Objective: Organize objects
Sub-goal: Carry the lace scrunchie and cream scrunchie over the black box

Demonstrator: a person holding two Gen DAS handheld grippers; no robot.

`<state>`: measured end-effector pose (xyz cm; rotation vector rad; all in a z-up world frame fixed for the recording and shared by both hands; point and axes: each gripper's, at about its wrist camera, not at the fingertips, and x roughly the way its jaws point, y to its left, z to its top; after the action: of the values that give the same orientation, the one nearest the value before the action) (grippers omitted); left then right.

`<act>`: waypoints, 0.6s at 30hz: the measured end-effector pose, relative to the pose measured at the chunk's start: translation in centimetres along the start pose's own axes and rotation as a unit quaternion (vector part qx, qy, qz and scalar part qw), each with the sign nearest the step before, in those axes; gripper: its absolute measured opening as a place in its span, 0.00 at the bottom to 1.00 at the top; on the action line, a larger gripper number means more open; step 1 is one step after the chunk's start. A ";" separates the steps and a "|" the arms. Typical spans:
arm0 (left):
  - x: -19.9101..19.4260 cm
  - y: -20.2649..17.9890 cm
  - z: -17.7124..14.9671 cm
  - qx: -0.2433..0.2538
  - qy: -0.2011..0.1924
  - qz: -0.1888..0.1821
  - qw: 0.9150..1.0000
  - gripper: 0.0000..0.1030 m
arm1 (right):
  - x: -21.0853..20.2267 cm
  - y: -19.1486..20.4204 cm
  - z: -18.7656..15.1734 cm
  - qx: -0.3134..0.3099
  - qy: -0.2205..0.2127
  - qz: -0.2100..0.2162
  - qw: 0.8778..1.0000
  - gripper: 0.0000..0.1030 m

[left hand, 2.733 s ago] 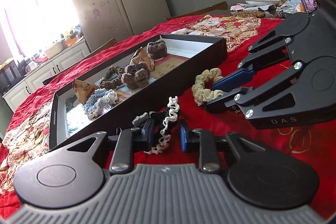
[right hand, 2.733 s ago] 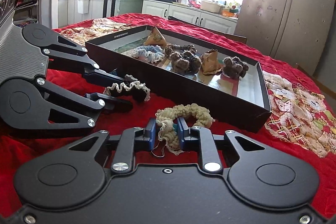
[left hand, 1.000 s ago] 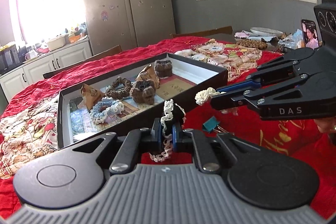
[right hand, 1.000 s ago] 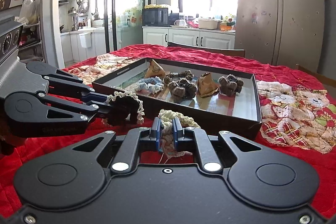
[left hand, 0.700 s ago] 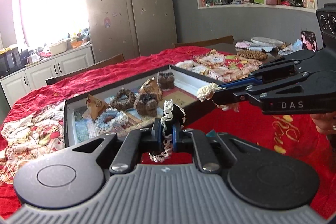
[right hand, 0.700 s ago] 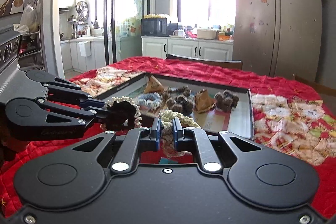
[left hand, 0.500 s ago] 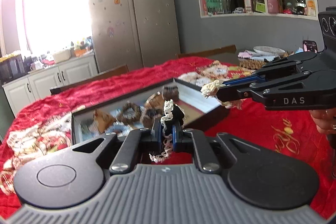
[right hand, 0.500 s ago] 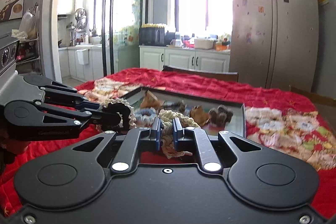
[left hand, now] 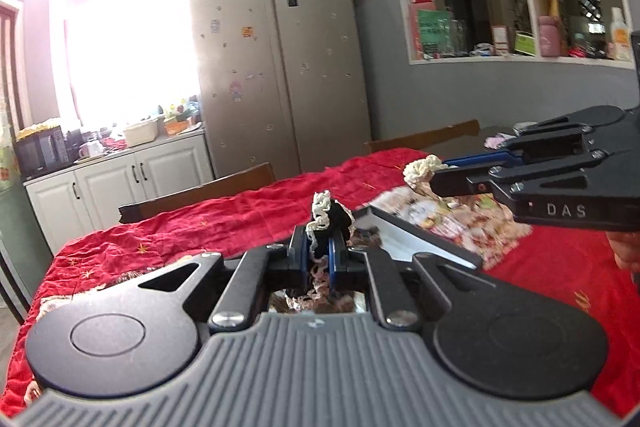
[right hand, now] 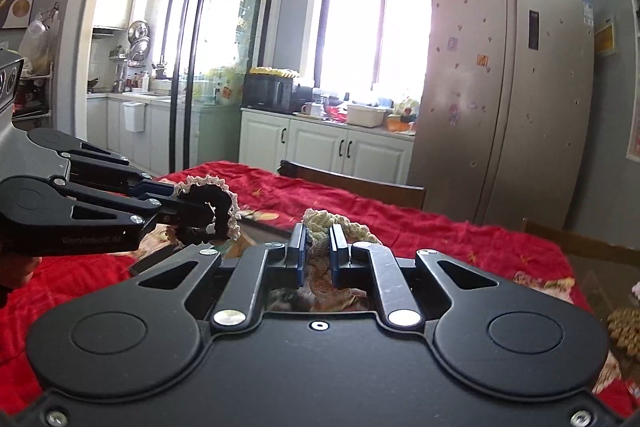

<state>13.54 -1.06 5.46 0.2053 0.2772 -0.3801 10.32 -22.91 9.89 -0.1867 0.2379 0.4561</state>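
- Both pairs of jaws are standing nearly closed, each pinching a crocheted scrunchie: the left gripper [left hand: 318, 254] is clamping the black scrunchie [left hand: 331, 217] with its pale lace edge, and the right gripper [right hand: 318, 254] is clamping the cream scrunchie [right hand: 325, 223].
- Loose loops of each scrunchie are hanging down behind the fingers and bulging up above the tips, so only a small fold of yarn is sitting between the pads.
- Just below and beyond both grippers the tray [left hand: 416, 241] is lying, mostly hidden by them; only its pale inner wall and dark rim are showing in the left view, with blurred brownish items inside it that are too unclear to name.
- Seen from the right view, the left gripper is hovering to the left of the tray's near corner, its scrunchie dangling in the air.
- Around the tray the red cloth [left hand: 224, 223] is covering the table, with a patterned cloth [left hand: 472, 231] lying at the tray's far-right side.
- Beyond the tray a chair back [right hand: 352, 183] is standing, then the cabinets [right hand: 324, 143] and the fridge [left hand: 280, 59].
- Judging the risks: opening too early or too high could be dropping a springy scrunchie onto the rim, so it bounces out onto the red cloth; a lace loop could be snagging on a pad and dragging back out; and with the two grippers so near each other over the tray, they could be knocking together.
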 end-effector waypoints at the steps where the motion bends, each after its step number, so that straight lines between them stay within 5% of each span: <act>1: 0.4 0.2 0.3 -0.003 0.000 0.004 1.000 0.12 | 0.6 -0.1 0.4 0.000 0.000 -0.003 1.000 0.11; 18: 8.7 2.4 -0.3 -0.030 0.050 0.048 0.997 0.12 | 13.5 -4.4 0.4 0.055 0.048 -0.042 0.996 0.11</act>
<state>22.15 -1.76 2.86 0.1789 0.3752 -0.2656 24.13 -21.18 7.20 -0.1102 0.3477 0.3504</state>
